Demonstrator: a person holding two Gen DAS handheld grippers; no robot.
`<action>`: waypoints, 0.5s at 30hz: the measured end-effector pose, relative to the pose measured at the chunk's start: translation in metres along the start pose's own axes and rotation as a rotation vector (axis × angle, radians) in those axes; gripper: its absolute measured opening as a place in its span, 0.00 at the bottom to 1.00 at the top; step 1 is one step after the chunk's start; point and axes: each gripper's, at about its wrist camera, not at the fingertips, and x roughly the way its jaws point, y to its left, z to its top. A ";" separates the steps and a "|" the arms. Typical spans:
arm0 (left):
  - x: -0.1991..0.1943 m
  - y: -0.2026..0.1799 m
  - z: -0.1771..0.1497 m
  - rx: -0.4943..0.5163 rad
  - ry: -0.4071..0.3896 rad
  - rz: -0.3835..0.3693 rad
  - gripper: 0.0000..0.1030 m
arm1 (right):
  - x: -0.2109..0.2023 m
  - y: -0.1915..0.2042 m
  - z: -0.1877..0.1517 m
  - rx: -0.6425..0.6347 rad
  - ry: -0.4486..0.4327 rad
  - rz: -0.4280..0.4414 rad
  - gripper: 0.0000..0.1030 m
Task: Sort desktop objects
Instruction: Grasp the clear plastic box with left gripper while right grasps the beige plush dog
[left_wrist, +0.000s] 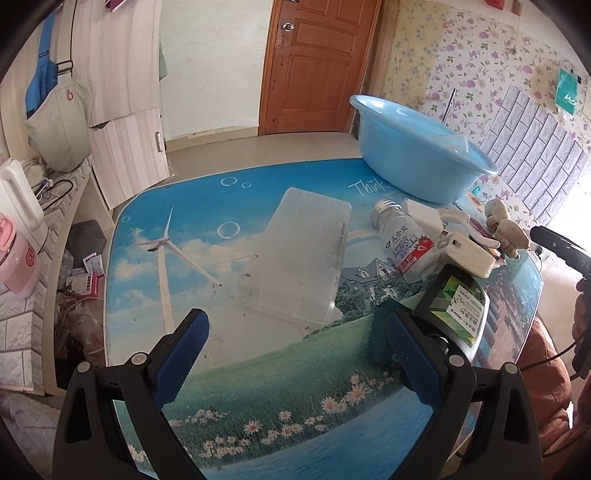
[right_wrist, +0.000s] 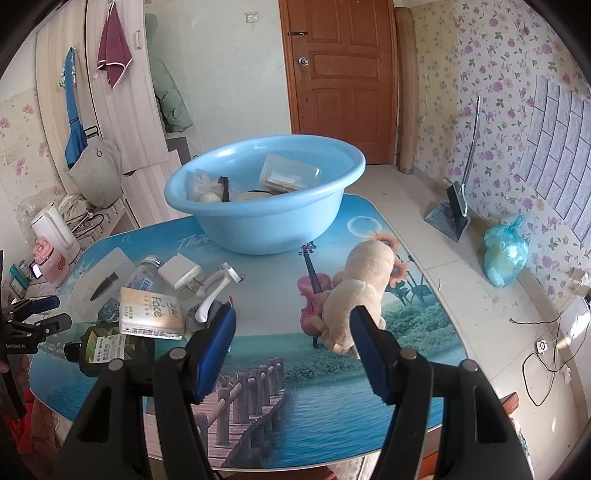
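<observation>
A: Start with your left wrist view. What sits between your fingers?

B: Nothing. Your left gripper (left_wrist: 297, 356) stands wide over the printed table (left_wrist: 258, 387), both blue pads bare. The clear plastic case (left_wrist: 299, 254) lies flat just beyond the tips, ahead and between them. The dark green bottle (left_wrist: 456, 304) lies just behind your right-side finger (left_wrist: 413, 358), and I cannot tell whether they touch. Farther right you have the white medicine bottle (left_wrist: 406, 245) on its side, the beige box (left_wrist: 471, 254) beside it, and the blue basin (left_wrist: 417, 155) at the far edge.

A: And your right wrist view?

B: Your right gripper (right_wrist: 291, 332) is open about halfway, with nothing between the 2 pads. The plush toy (right_wrist: 354, 291) lies ahead, with its near end just at the right-side finger (right_wrist: 369, 354), more beside that tip than between the 2. The white razor (right_wrist: 216, 288) and the beige box (right_wrist: 151, 314) lie just beyond your left-side finger. The basin (right_wrist: 266, 218) stands past them all and already holds several small items, among them a clear box (right_wrist: 290, 173). The white plug adapter (right_wrist: 183, 275) lies near the medicine bottle (right_wrist: 144, 277).
</observation>
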 end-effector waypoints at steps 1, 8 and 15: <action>0.001 0.001 0.002 0.004 -0.002 0.005 0.94 | 0.000 0.000 0.000 -0.001 -0.001 -0.002 0.62; 0.020 0.008 0.016 0.039 0.010 0.029 0.94 | 0.001 -0.008 0.003 0.005 -0.007 -0.041 0.62; 0.044 0.008 0.029 0.076 0.039 0.009 0.94 | 0.016 -0.023 0.004 0.050 0.033 -0.084 0.62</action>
